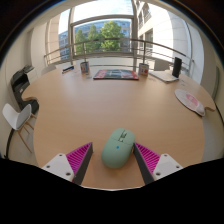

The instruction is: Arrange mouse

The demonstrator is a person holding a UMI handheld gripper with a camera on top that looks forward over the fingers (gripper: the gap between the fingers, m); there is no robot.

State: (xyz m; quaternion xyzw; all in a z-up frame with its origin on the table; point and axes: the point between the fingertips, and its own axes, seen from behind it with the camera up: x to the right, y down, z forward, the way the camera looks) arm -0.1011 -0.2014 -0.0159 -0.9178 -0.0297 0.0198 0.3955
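The pale green, rounded plastic mouse (118, 148) rests on the round wooden table (90, 110) near its front edge, between the gripper's (113, 160) parted fingers, seemingly lined up for grasping.

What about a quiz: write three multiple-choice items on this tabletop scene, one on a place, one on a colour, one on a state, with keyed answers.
1. Where is the pale green rounded computer mouse?
A. between the jaws
B. beyond the far mat
C. on the chair

2. What colour are the gripper pads?
A. yellow
B. magenta
C. white

3. How do the jaws stand?
A. shut on the mouse
B. shut on nothing
C. open around the mouse

Answers:
1 A, it rests on the light wooden table between the two fingers.
2 B, both inner faces show magenta.
3 C, a gap shows at either side.
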